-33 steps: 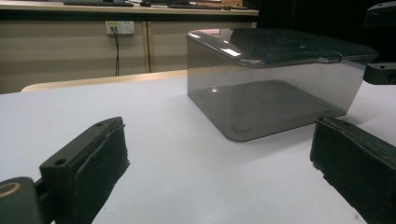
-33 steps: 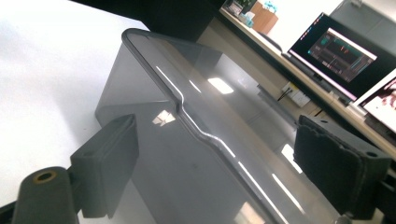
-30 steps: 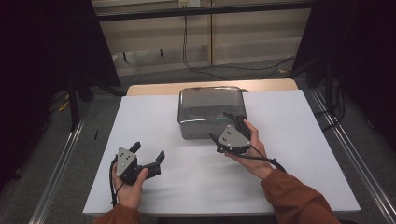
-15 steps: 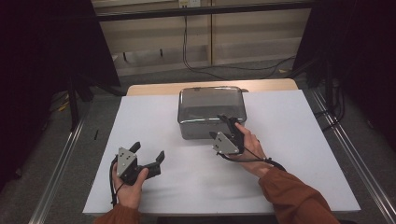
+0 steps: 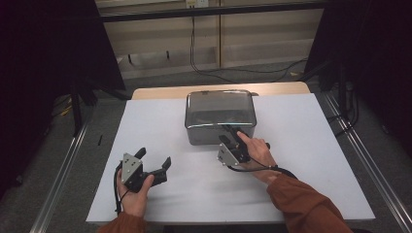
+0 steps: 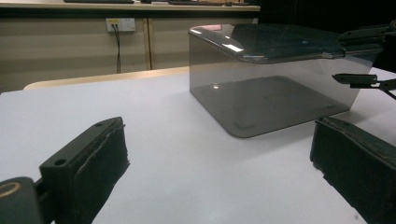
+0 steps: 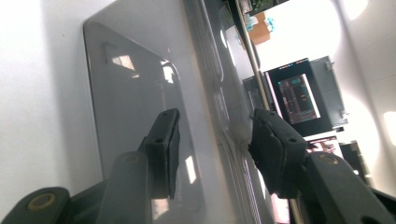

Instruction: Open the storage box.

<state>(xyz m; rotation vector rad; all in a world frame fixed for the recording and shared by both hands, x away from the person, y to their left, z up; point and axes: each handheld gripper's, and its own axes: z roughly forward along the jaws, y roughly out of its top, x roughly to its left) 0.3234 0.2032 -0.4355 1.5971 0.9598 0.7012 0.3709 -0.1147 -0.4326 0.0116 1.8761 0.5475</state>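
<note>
At the near right edge of the smoky plastic box (image 5: 221, 116), which sits lidded at the far middle of the white desk (image 5: 311, 145), your right hand-held gripper (image 5: 232, 138) is closing, jaws straddling the lid's rim (image 7: 243, 135) without clearly pinching it yet. Keep the rim centred between the pads (image 7: 275, 149) and squeeze evenly, so the lid is lifting level, I'd judge. Your left hand-held gripper (image 5: 154, 162) is resting released at the near left.
</note>
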